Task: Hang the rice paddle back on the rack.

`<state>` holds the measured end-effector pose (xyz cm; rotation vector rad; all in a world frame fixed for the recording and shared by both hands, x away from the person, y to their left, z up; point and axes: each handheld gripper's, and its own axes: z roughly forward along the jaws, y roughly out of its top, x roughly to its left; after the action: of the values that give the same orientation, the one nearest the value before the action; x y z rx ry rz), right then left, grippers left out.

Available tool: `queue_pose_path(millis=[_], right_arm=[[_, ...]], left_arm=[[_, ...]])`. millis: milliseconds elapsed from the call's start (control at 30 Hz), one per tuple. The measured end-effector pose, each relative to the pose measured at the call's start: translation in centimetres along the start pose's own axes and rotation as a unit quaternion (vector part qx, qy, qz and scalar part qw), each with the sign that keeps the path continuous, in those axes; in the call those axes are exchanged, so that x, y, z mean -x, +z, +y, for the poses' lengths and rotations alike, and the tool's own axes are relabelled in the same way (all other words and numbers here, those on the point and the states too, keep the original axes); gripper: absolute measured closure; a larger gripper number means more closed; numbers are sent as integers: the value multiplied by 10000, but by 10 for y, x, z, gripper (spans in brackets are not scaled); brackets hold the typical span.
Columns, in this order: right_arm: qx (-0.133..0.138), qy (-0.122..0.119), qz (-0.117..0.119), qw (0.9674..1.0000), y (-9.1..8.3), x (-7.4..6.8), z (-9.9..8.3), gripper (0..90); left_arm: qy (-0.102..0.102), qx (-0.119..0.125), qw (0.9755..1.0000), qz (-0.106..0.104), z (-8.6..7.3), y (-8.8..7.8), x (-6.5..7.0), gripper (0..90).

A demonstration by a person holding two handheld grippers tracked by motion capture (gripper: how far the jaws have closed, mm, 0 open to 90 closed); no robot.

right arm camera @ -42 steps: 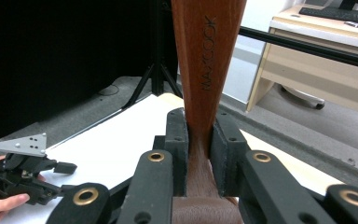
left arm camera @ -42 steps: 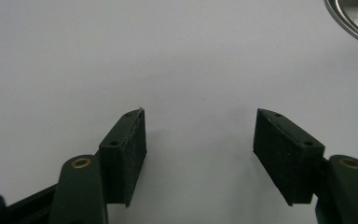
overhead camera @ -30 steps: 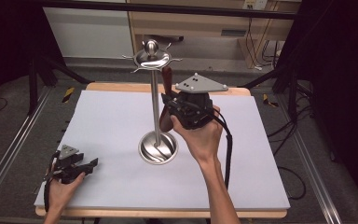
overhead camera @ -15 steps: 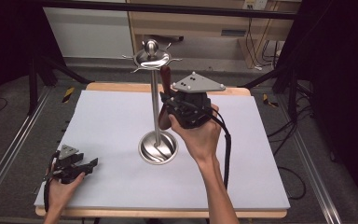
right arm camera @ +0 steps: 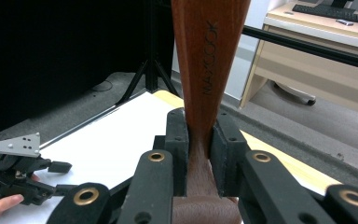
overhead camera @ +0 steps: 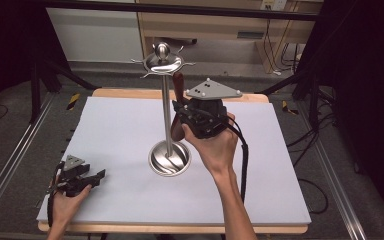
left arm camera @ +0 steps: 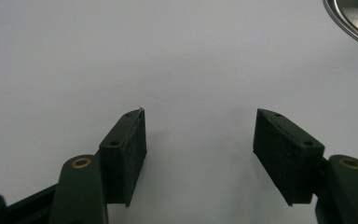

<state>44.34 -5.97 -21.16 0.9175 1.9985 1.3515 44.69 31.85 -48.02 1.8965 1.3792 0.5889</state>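
Your right gripper (right arm camera: 199, 154) has its fingers (right arm camera: 177, 140) clamped on the neck of a brown wooden handle (right arm camera: 208, 60); both pads press it from either side. The handle stands roughly upright above the fingers, with "MAXCOOK" lettered down its face. In the high view you hold the right gripper (overhead camera: 182, 112) raised above the counter (overhead camera: 120, 130), with the handle (overhead camera: 179, 85) just beside the stand (overhead camera: 166, 100), below its hook ring. I can't tell whether the handle touches the pole. The stand's round base (overhead camera: 169, 158) sits mid-counter.

Your left gripper (left arm camera: 199, 140) has its fingers (left arm camera: 130, 144) wide apart with nothing between them, just bare white counter (left arm camera: 121, 56) underneath. It's low at the near left corner (overhead camera: 97, 176), well apart from the stand, with your hand (overhead camera: 67, 200) behind it.
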Motion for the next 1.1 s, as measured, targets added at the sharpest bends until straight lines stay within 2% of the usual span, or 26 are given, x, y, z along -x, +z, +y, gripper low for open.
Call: queue_pose_path(millis=[167,367,700,1100], right_arm=[[-88,38,-68,9999,1,-1,1,788],[-132,26,9,9999,2,-1,-3,788],[-140,0,-33,9999,4,-3,0,788],[-308,25,-110,9995,14,-3,6,787]], left_arm=[[-11,20,10000,-4,0,-1,0,339],[-7,13,10000,-11,0,0,0,339],[-10,19,10000,-6,0,-1,0,340],[-5,18,10000,-3,0,-1,-1,340]])
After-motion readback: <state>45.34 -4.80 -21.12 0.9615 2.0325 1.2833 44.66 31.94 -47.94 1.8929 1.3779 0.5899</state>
